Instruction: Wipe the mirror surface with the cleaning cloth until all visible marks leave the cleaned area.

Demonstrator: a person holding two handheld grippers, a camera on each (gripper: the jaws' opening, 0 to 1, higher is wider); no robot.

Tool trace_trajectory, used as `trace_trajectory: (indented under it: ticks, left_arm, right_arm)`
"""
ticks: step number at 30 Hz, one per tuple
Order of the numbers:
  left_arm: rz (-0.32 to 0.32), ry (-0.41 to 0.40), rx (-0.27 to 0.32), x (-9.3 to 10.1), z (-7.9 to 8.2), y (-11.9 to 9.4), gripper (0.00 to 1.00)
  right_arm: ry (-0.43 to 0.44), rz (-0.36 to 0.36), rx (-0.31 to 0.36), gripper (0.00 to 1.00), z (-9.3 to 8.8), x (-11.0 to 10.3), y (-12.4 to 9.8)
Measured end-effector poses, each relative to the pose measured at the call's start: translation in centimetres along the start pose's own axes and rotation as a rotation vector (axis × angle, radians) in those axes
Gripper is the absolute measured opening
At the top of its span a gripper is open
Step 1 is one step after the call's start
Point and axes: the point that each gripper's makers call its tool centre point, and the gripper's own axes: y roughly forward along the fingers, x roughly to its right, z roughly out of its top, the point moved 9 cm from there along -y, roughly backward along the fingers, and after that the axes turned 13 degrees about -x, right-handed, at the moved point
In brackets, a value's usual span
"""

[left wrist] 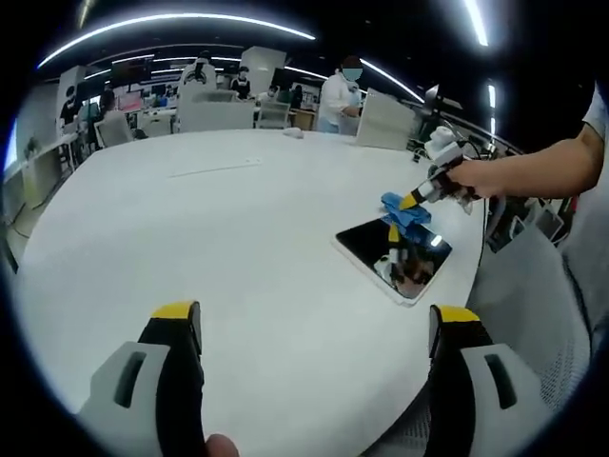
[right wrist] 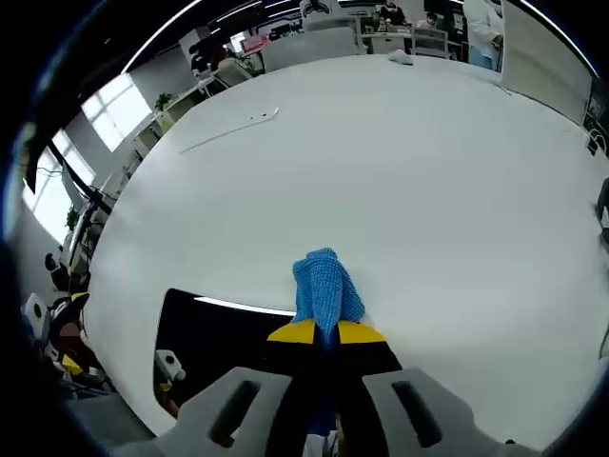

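In the left gripper view we see our left gripper (left wrist: 314, 328) low over the wide white table (left wrist: 209, 238), its yellow-tipped jaws spread far apart with nothing between them. To the right, near the table's edge, lies the flat rectangular mirror with its dark reflective face (left wrist: 395, 255) — well apart from the left jaws. At the mirror's far corner the right gripper (left wrist: 411, 201), held by a person's hand (left wrist: 476, 178), pinches the crumpled blue cleaning cloth (left wrist: 404, 211), which rests against the glass.

In the right gripper view the mirror (right wrist: 214, 347) sits at lower left, reflecting ceiling light. Just to its right the right gripper (right wrist: 328, 333) has its jaws pressed together on the cloth (right wrist: 324, 286) — the blue knit bunches out beyond the yellow tips, over the mirror's edge and the table (right wrist: 400, 171).
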Motion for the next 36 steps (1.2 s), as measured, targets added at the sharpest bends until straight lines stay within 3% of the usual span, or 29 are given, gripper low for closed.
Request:
trace_trajectory:
  ticks: [10, 19, 27, 36]
  left_arm:
    - [0.010, -0.002, 0.016, -0.4, 0.0, -0.1, 0.99]
    - [0.026, -0.006, 0.013, -0.1, -0.4, -0.8, 0.99]
    - [0.053, -0.001, 0.011, -0.9, -0.2, -1.7, 0.99]
    - [0.083, -0.001, 0.007, -0.4, -0.3, -2.7, 0.99]
  right_arm:
    - [-0.005, 0.004, 0.026, 0.00, 1.0, 2.8, -2.7]
    - [0.041, -0.025, 0.034, 0.01, -0.1, 6.7, -5.0]
    - [0.043, -0.041, 0.028, 0.01, -1.0, 8.7, -6.3]
    - [0.041, -0.045, -0.002, 0.01, -2.4, 9.2, -6.4]
